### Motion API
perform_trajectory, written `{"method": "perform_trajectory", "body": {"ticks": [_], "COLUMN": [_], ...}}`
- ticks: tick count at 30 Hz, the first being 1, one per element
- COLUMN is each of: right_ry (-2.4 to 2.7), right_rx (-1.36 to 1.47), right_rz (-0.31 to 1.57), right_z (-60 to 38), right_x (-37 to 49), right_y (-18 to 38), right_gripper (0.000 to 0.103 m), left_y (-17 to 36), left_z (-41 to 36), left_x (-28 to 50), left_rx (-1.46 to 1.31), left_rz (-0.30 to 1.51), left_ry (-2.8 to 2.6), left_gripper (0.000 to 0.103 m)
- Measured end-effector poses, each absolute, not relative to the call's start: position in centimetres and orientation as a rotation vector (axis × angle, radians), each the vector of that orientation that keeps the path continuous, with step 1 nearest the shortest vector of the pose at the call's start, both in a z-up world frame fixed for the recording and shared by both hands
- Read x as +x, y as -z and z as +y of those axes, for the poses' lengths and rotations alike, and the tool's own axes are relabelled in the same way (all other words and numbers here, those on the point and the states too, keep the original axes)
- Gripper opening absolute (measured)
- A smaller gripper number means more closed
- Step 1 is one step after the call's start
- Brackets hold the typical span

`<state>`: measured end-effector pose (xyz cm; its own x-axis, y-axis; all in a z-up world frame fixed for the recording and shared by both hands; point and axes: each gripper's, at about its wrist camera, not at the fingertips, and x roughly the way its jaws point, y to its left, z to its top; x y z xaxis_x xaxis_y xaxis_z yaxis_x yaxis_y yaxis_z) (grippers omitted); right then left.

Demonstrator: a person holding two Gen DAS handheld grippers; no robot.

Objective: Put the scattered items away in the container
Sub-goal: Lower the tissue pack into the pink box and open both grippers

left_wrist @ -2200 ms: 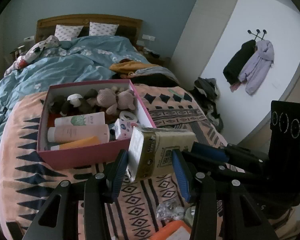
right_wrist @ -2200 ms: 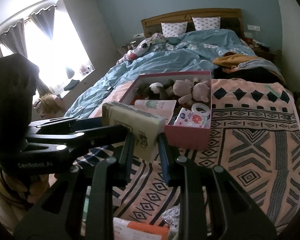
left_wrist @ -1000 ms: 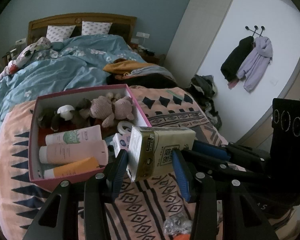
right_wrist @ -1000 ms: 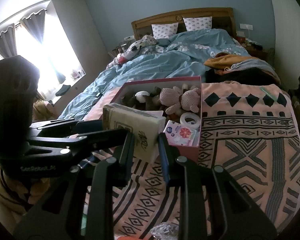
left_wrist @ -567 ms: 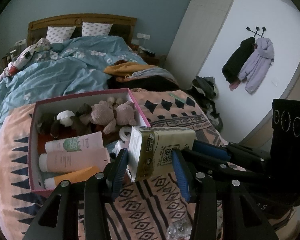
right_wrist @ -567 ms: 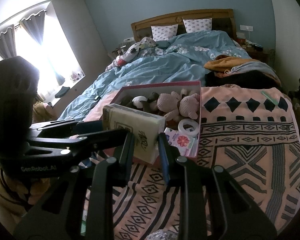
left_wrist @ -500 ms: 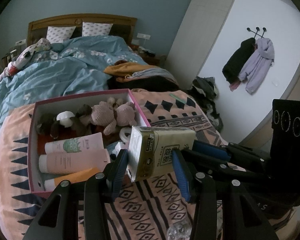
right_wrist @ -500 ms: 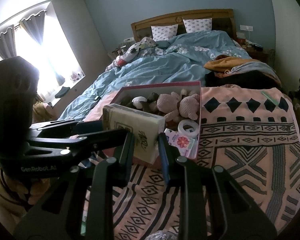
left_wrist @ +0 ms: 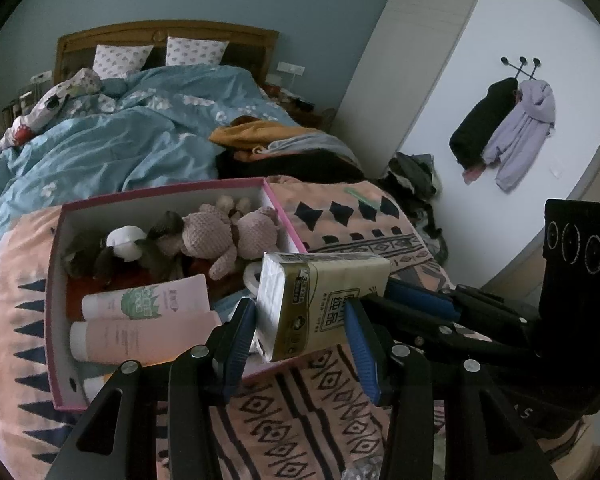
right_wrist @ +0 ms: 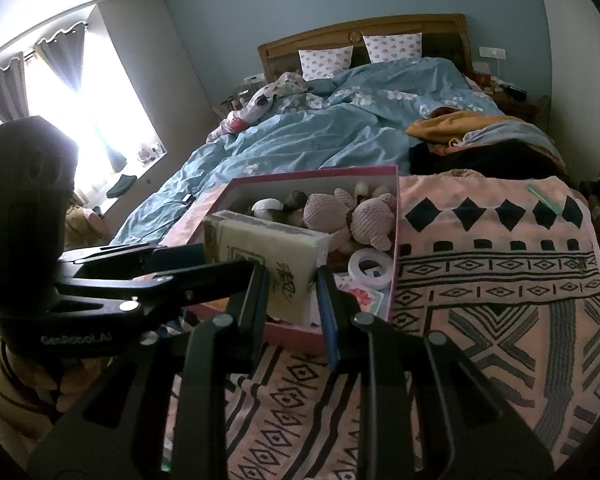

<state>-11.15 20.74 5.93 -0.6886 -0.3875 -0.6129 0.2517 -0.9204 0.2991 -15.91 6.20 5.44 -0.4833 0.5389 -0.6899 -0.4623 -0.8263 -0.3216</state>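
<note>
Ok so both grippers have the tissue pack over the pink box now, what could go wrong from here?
The pink box already looks crowded: lotion tubes, plush toys and a tape roll leave little bare floor, so the tissue pack may perch on top and slide out. Also, the left gripper and right gripper each pinch one end; uneven release could tip it.

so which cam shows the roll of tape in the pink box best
The right wrist view. There the tape roll lies whole and unobstructed near the pink box's right wall. In the left wrist view only a sliver of it shows, behind the tissue pack that both grippers hold.
</note>
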Motion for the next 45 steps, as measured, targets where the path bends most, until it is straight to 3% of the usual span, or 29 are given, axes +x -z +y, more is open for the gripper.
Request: {"method": "perform_trajectory", "body": {"ticks": [38,45], "right_ry": [2.582,2.611], "right_rx": [1.182,1.230], "right_rz": [-0.281,-0.208], "right_z": [22.8,22.2], "right_x": [-20.0,-21.2], "right_y": [0.3,1.4], "right_gripper": [0.025,0.025], "left_y": [0.5,1.9], "left_z": [7.9,6.7], "left_x": [-23.5,-24.2], "left_rx": [-1.238,-1.286], "left_rz": [-0.143,-0.162], "left_ry": [-2.252,-2.288], "left_gripper": [0.045,0.046]}}
